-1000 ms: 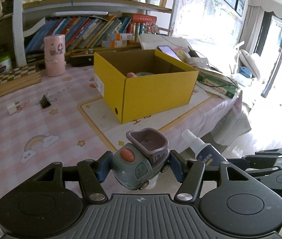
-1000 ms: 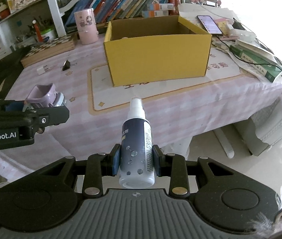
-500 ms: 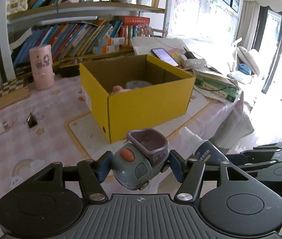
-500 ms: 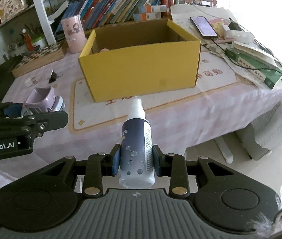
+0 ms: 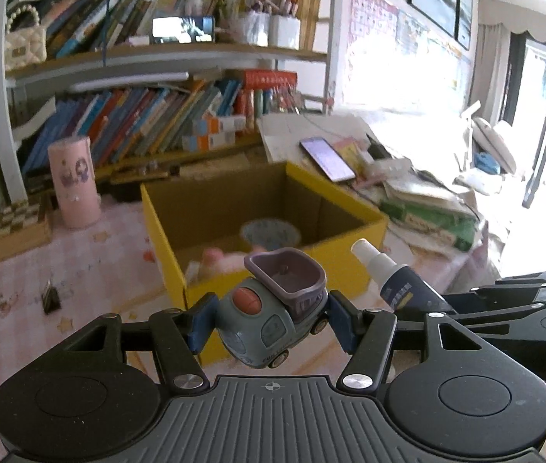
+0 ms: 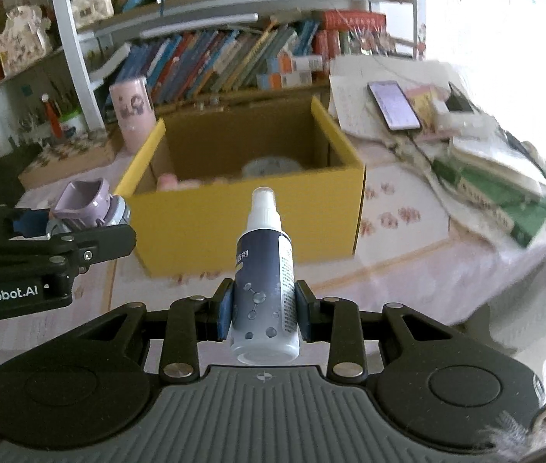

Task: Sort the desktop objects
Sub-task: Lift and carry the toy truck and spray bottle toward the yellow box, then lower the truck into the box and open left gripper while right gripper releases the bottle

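Bookshelf (image 6: 234, 58) behind — left gripper (image 6: 80, 231) body reads "GenRobot.AI"

My left tongs (image 5: 269, 322) hold a toy car (image 5: 273, 318) of smooth, glossy plastic. The spray bottle (image 6: 265, 281) has a shiny printed label. The box (image 6: 250, 208) is matt cardboard, and the tablecloth (image 5: 22, 297) looks like soft cloth.

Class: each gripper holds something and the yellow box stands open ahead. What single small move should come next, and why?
Probably carry the left gripper a little further forward until the toy truck hangs over the yellow box. Its pads clamp the truck, which sits short of the box's near wall; the right gripper grips the spray bottle.
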Tool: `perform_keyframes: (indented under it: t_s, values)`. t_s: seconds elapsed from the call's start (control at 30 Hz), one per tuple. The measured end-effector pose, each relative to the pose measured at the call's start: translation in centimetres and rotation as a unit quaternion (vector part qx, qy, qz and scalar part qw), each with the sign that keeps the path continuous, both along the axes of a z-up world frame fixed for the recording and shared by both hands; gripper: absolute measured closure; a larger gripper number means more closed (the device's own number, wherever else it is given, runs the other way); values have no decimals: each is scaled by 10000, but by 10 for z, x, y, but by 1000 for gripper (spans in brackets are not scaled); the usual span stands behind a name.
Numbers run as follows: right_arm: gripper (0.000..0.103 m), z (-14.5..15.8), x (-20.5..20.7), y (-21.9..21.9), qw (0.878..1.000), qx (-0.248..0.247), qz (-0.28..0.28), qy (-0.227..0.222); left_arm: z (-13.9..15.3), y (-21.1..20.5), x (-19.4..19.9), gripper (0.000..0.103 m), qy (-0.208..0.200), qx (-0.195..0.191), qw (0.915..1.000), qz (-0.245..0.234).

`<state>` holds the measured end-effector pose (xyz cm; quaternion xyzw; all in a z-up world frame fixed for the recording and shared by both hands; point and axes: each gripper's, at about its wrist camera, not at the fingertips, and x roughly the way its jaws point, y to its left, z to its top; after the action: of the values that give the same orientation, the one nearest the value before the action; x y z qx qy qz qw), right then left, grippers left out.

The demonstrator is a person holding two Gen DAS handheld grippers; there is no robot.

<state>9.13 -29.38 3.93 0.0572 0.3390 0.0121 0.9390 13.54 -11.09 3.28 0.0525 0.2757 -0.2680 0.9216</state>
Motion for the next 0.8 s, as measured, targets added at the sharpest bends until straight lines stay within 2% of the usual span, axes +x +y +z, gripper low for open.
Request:
perform_keyframes:
  t_s: [0.3,0.5,0.7,0.8]
  values:
    - [73,25,56,-28,9980,-63,373,-506,11,-25,37,42,-387,-13,9975,593]
    - [73,30,103,-39,9956,-184,651,-645,3,-44,74,42,-475,217,9948,879]
    - [73,22,152,-42,9942,-301,910,-481,-13,-60,109,42,-310,530,9945,853]
    - [73,13,176,-42,9938,-349,1022,-270,-25,-65,128,42,16,593,9946,855]
